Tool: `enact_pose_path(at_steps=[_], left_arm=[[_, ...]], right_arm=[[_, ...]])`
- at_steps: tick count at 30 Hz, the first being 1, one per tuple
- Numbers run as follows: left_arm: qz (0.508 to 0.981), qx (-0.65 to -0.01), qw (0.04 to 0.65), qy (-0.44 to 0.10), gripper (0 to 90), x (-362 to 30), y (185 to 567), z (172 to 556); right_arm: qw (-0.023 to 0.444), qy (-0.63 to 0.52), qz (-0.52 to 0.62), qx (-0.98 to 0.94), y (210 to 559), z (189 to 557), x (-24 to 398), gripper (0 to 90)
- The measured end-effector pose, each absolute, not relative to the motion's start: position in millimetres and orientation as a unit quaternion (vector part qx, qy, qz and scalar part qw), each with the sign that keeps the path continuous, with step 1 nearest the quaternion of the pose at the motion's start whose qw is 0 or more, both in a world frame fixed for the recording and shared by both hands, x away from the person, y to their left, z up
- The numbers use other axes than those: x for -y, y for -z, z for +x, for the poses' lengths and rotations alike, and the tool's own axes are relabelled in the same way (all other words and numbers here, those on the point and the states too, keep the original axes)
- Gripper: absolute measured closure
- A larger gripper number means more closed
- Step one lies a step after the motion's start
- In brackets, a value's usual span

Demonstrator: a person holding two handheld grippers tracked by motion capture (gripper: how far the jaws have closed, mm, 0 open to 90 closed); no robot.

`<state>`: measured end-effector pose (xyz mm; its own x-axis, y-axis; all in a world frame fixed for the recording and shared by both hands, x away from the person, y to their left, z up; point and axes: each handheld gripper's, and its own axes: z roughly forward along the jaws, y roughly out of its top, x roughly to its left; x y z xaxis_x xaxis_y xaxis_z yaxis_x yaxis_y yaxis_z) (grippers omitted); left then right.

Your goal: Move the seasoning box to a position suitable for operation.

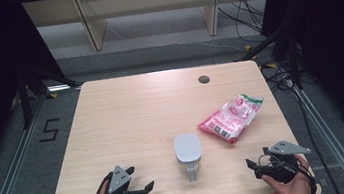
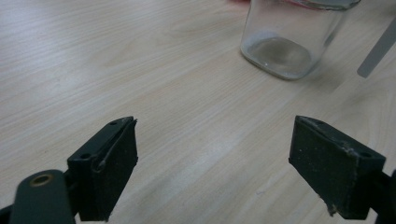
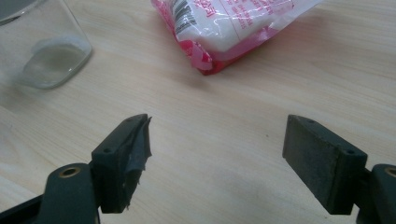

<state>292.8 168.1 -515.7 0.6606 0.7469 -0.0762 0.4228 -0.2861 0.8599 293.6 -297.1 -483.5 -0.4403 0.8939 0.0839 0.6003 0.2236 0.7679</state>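
Observation:
A clear glass jar (image 1: 188, 154) with a grey-white lid stands near the table's front middle; its glass base (image 2: 279, 53) lies ahead in the left gripper view, and its base (image 3: 51, 56) sits at the upper left of the right gripper view. A pink and white plastic bag (image 1: 232, 118) lies to the jar's right and farther back, and the bag (image 3: 224, 28) lies straight ahead in the right gripper view. My left gripper (image 1: 146, 187) rests at the front left, open with nothing between the jaws. At the front right, my right gripper (image 1: 250, 165) is open and holds nothing.
The wooden table (image 1: 136, 111) has a round cable hole (image 1: 203, 79) at its back right. Black stands and cables (image 1: 277, 70) flank the table on the floor. A number 5 marking (image 1: 49, 130) is on the floor at the left.

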Motion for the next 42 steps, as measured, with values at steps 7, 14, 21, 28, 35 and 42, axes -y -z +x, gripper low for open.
enact_pose_path(at_steps=[7, 14, 21, 28, 35, 42], left_arm=[[0.789, -0.356, 0.468, -0.177, 14.9, -165.4, 514.8, 291.9], [0.785, -0.354, 0.479, -0.169, 17.5, -160.8, 512.8, 288.2], [0.783, -0.344, 0.502, -0.128, 28.1, -144.7, 513.6, 280.4], [0.795, -0.308, 0.513, -0.104, 38.0, -114.9, 512.8, 274.1], [0.808, -0.276, 0.512, -0.097, 42.0, -81.6, 514.1, 277.0], [0.808, -0.276, 0.512, -0.094, 42.4, -66.0, 517.2, 283.8]], right_arm=[[0.198, -0.384, 0.492, -0.756, 483.6, 293.7, 297.7, 24.2], [0.201, -0.387, 0.505, -0.745, 483.2, 292.5, 297.1, 24.6], [0.2, -0.392, 0.5, -0.746, 483.2, 293.8, 298.9, 24.6], [0.198, -0.395, 0.498, -0.746, 483.4, 294.0, 298.4, 24.7], [0.194, -0.397, 0.507, -0.74, 482.9, 292.6, 297.0, 24.9], [0.207, -0.395, 0.494, -0.746, 483.9, 294.8, 298.0, 24.9]])
